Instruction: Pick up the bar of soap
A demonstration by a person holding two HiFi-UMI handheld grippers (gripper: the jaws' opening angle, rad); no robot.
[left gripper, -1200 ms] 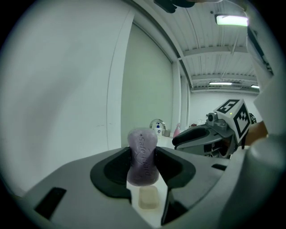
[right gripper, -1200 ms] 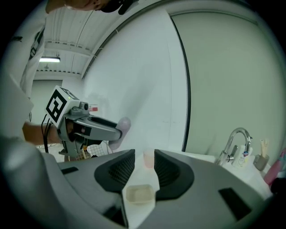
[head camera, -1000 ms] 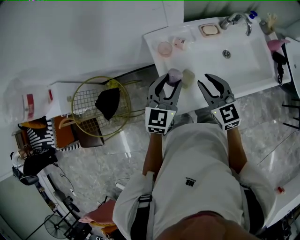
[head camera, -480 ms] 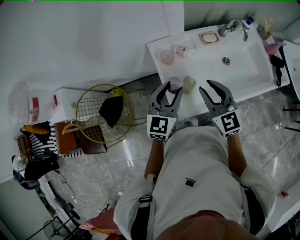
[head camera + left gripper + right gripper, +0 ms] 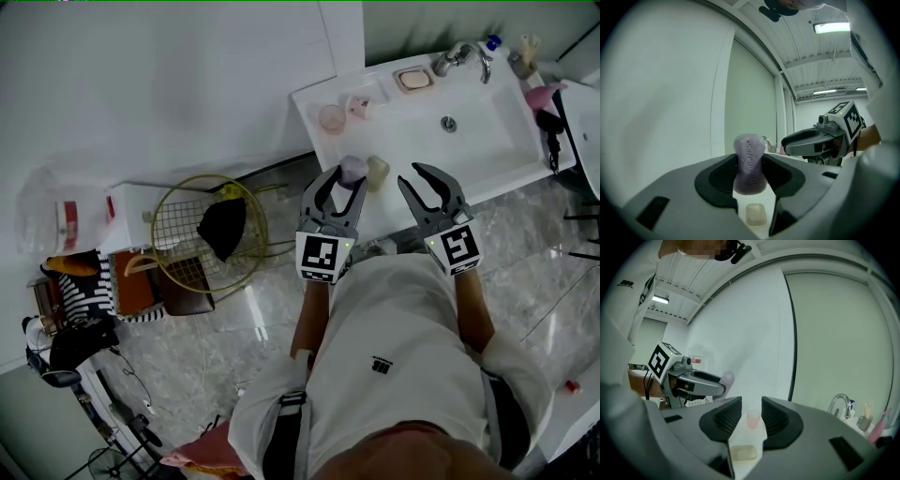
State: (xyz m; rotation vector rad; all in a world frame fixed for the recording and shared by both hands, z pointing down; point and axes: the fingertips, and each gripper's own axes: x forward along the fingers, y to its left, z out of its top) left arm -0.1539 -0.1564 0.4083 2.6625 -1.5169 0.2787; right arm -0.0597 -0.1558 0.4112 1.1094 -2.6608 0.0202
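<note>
The left gripper pinched one purple soap bar, long side pointing up; the right gripper stood open, empty.

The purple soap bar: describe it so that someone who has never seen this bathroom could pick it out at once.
Find the white sink counter, then its near left edge, where the left gripper is. The purple soap bar is held upright, clamped between its jaws. Its neighbour, a pale cream bar, lies flat on the counter, ungripped.
</note>
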